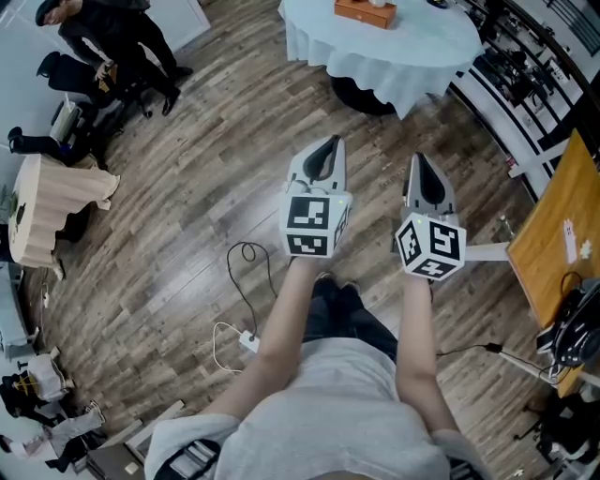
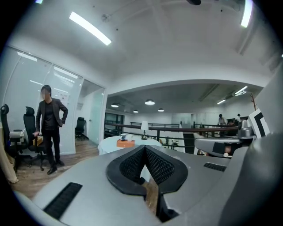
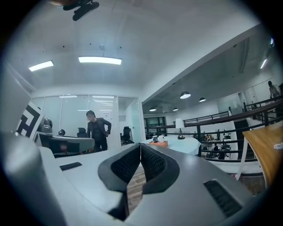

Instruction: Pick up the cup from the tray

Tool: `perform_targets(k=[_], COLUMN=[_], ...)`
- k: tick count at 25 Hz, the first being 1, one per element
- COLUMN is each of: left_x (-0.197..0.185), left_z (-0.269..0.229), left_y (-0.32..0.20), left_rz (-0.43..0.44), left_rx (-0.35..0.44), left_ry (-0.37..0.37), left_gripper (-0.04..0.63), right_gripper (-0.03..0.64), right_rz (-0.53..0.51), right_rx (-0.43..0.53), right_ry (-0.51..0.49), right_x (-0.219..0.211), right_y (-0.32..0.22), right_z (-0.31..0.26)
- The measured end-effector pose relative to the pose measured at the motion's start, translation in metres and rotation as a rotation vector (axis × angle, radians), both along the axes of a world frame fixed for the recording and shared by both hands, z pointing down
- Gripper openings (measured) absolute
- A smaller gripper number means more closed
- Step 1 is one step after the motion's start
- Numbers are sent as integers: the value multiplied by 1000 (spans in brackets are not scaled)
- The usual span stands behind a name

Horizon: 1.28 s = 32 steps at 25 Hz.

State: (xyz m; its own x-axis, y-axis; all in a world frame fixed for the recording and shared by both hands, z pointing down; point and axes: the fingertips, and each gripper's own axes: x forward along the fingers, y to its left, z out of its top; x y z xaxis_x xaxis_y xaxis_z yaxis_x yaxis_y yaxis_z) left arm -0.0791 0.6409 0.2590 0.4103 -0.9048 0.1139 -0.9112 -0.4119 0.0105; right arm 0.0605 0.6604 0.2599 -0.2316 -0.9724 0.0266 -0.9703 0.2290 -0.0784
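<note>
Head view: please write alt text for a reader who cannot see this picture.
Seen from above, a person holds the left gripper and the right gripper side by side over a wooden floor, both shut and empty. Ahead stands a round table, draped in white, bearing an orange tray.

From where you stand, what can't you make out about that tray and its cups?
- Head view: the tray on the round table is cut off by the top edge, so most of what stands on it is lost.
- Left gripper view: the cup is too small to show a handle or contents.
- Right gripper view: the two cups are just as tiny, with no detail readable.
</note>
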Motion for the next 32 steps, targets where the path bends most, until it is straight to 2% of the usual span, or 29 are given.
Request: perform_targets(k=[13, 21, 26, 32], left_x=[31, 20, 15, 19], left_z=[13, 20, 24, 27], left_y=[-1, -13, -33, -82], left_rz=[-38, -83, -87, -74], left_rx=[-14, -31, -41, -39], left_ry=[-19, -17, -17, 3], left_gripper=[8, 8, 8, 8], right_gripper=[8, 8, 8, 8], right_rz=[-54, -81, -90, -79], right_rx=[-3, -30, -29, -38], right_ry=[-16, -32, -22, -21], right_x=[36, 39, 35, 40], right_y=[-4, -21, -39, -84], right_z=[10, 23, 25, 31])
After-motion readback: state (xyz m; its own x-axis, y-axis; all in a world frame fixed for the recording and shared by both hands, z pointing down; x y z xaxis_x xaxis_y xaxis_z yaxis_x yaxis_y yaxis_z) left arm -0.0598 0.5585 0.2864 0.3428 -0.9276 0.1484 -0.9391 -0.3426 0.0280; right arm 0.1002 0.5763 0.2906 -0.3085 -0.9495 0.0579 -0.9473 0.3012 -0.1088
